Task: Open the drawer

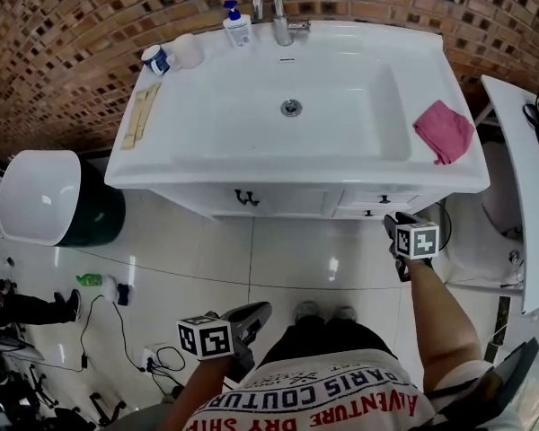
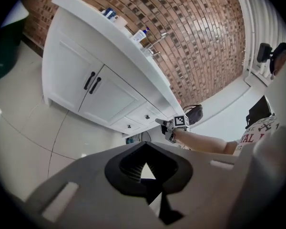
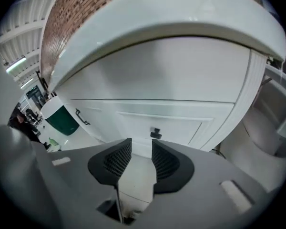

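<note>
Below the right end of the sink (image 1: 449, 182), we are lining up the right gripper (image 3: 141, 144), jaws apart and empty, on the knob (image 3: 155, 133) of the closed drawer (image 3: 181, 123), wanting a square pinch before pulling straight out, with the left gripper (image 2: 146, 149) hanging shut.

My right gripper (image 3: 138, 159) is pointing at the small drawer (image 3: 181, 123) with jaws apart, and nothing is standing between my pads and its dark knob (image 3: 155, 133). The basin's rim (image 3: 171, 18) is overhanging from above, crowding any high approach. On my right a white fixture (image 3: 276, 109) is standing close beside the cabinet (image 3: 243, 104), leaving only a narrow side gap. Bare floor tiles (image 1: 278, 259) are lying open below. My left gripper (image 1: 251, 317), jaws together, is hanging low over those tiles, well apart from the cabinet doors (image 2: 105, 94). The bin (image 1: 40, 196) is sitting far off to the left, blocking nothing.
</note>
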Tool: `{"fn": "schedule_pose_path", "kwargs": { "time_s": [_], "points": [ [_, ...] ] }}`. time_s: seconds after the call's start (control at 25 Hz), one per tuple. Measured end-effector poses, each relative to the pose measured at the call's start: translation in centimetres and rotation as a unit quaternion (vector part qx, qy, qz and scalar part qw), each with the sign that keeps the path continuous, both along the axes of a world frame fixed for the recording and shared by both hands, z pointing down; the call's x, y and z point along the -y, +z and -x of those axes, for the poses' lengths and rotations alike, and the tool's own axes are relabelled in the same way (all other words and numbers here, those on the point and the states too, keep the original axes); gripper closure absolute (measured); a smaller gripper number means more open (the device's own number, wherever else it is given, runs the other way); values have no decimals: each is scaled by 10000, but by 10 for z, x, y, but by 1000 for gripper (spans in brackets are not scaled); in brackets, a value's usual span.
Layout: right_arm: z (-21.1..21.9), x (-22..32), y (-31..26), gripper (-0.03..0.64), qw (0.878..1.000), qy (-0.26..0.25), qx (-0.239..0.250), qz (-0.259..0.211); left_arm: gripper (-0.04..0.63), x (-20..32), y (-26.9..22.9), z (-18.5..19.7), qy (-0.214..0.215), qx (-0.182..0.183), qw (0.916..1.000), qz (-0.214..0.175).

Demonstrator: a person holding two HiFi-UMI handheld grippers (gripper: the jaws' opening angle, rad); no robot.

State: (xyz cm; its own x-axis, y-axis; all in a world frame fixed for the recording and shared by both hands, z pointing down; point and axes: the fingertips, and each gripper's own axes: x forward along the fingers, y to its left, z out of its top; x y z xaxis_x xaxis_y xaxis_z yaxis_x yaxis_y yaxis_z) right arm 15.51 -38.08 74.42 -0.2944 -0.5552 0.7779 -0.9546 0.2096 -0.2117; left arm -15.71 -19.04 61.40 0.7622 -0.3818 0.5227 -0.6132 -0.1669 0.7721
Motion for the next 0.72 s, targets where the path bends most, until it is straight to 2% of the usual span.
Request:
{"fn": "schedule_pose_path", "kwargs": {
  "time_s": [0.2,0.44,0.72],
  "points": [
    [-24,27,43,479,9984,497,-31,280,601,-1,32,3,-142,107,9998,82],
    [-10,53,65,478,9994,283,-129,175,601,4,54,17,-512,101,9986,127],
    [-8,64,81,485,9988,310,-257,264,601,10,58,26,-687,354,9970,64]
  ]
}}
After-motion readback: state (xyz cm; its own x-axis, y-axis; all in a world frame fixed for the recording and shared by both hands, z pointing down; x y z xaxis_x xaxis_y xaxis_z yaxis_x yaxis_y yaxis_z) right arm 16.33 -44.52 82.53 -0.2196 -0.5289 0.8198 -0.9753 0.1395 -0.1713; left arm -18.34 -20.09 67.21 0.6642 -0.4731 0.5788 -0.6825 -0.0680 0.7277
